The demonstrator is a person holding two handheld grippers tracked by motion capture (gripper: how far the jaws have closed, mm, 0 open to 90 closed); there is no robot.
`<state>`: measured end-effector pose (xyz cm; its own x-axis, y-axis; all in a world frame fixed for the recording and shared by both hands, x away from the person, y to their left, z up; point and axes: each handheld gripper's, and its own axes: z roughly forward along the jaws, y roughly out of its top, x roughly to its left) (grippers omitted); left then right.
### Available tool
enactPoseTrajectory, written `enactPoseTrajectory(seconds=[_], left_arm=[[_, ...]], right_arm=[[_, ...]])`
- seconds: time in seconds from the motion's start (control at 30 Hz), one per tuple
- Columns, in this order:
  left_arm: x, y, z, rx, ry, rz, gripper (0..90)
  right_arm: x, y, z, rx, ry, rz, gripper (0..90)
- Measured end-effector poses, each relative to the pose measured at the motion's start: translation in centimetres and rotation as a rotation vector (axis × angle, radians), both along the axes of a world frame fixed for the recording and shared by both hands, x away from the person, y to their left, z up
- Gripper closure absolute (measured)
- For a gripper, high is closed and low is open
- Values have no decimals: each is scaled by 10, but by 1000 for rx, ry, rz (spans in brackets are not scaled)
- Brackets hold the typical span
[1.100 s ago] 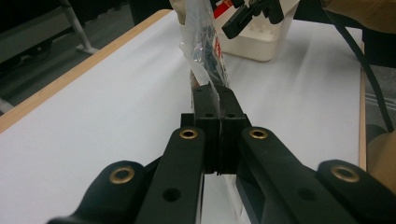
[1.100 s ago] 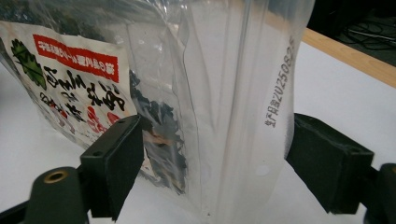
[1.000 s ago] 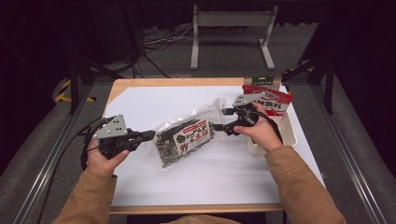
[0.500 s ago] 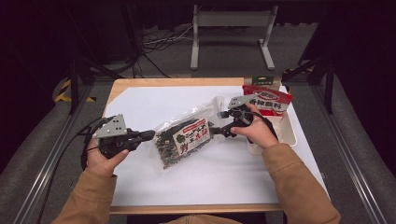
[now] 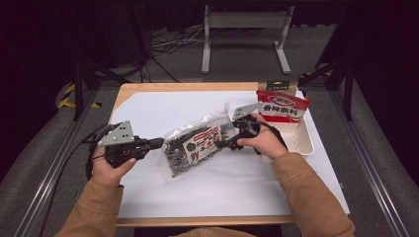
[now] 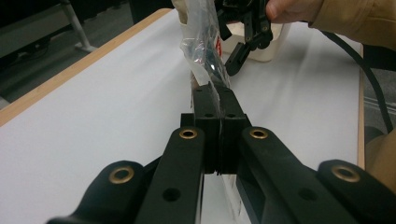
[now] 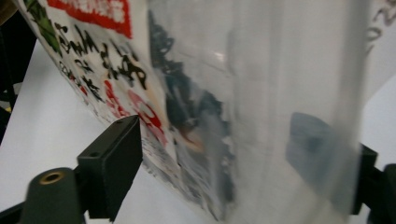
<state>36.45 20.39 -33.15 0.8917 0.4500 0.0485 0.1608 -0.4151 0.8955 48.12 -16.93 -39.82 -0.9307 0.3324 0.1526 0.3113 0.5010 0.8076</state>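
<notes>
Seaweed bag (image 5: 197, 145): it lies slantwise at the middle of the white table cover (image 5: 163, 111), stretched between your two grippers, one end lifted off the sheet.

Left gripper (image 5: 157, 143): your jaws are pressed fully together on the bag's clear end seam; in the left gripper view the film (image 6: 205, 51) rises straight out from between the closed pads. You hold it this way, I judge, to anchor the pack so the other hand can work on it.

Right gripper (image 5: 223, 144): your jaws stand wide apart, one on each side of the bag's far edge. In the right gripper view the left pad (image 7: 114, 161) sits clear of the printed face, so nothing is clamped yet. It looks set to take a second grip opposite the first.

Purpose: two grips at opposite ends would let you lift, turn or pull the pack; which one you intend I cannot tell.

Tray (image 5: 306, 143): it sits just beyond your right hand at the table's right edge, with a red snack packet (image 5: 281, 104) propped at its back end.

Hidden: your right pad shows through the film as a dark blur, so its contact is uncertain. Your right hand covers most of that gripper from above.

Hard to read: the bag's print is blurred up close.
</notes>
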Motion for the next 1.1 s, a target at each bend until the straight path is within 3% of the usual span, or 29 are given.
enactPoseTrajectory(seconds=[0.23,0.4,0.5,0.83,1.03,1.1], left_arm=[[1,1,-1,-4,3,3,894],[1,1,-1,-4,5,5,894],[1,1,-2,-8,6,10,894],[4,8,-2,-23,5,40,884],[4,8,-2,-31,3,50,879],[4,8,-2,-37,3,53,878]], right_arm=[[0,3,-1,4,15,19,297],[0,-2,4,-26,33,56,549],[-1,-6,6,-40,55,74,635],[-15,-12,23,-74,20,156,736],[-23,-20,36,-48,-12,171,752],[-26,-23,39,-34,2,179,757]])
